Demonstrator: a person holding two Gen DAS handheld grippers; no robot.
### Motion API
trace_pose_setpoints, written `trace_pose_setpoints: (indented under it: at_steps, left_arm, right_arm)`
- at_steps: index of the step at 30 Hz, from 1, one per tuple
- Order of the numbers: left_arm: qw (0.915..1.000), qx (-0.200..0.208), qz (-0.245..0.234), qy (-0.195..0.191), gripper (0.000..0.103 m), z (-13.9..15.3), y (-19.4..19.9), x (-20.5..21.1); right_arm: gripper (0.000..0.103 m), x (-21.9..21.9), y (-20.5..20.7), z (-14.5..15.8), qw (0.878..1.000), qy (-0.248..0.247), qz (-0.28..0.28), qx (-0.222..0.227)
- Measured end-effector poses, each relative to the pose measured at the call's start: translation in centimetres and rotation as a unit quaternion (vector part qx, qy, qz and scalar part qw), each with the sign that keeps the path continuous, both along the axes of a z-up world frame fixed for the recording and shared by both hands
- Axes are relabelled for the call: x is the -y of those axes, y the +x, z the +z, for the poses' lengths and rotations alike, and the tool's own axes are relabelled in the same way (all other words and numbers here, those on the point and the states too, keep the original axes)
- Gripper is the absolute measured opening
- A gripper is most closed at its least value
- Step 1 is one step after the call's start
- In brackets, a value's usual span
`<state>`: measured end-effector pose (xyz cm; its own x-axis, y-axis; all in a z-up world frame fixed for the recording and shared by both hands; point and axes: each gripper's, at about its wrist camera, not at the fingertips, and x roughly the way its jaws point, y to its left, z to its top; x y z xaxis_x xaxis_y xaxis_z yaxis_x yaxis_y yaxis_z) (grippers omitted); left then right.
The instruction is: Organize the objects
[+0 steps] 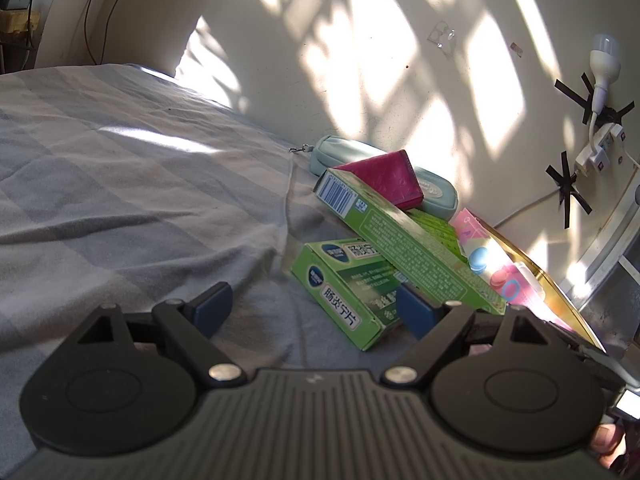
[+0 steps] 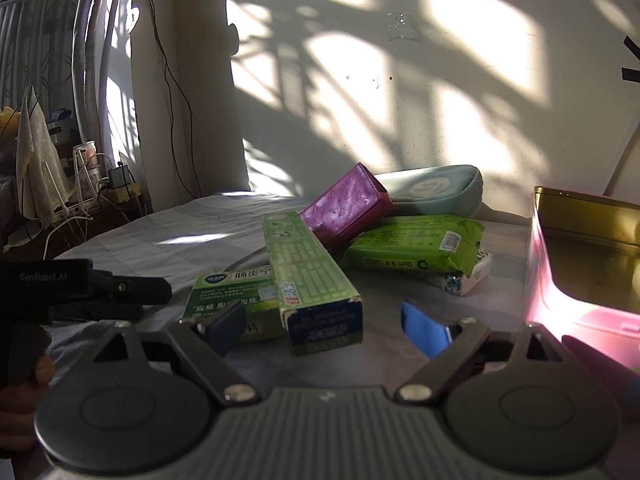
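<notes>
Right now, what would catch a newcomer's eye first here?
The jumbled pile on the grey checked bedsheet: a long green toothpaste box lying across a green medicine box, with a magenta wallet propped behind. Right of them stands an open gold-lined pink box.

A small medicine box point(image 2: 236, 300) lies nearest on the bed point(image 1: 120, 168), with a long carton point(image 2: 308, 276) resting across its right end. Behind the carton a wallet point(image 2: 348, 212) leans, seemingly propped on a pouch point(image 2: 436, 190) by the wall point(image 2: 400, 100). A wipes packet point(image 2: 416, 248) lies right of the carton, and an open tin point(image 2: 592, 248) stands further right.
</notes>
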<state>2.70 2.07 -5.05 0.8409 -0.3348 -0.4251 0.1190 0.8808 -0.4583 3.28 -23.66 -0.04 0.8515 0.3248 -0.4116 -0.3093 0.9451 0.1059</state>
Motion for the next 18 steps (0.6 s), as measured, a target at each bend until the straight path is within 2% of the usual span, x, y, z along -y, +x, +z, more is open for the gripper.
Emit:
trace_pose_setpoints:
  at_steps: [18]
  left_arm:
    - [1.0000,-0.001,0.001,-0.001,0.090,-0.06,-0.05,0.13]
  right_arm:
    - [0.089,-0.04,-0.01,-0.02,1.000,0.000,0.000,0.000]
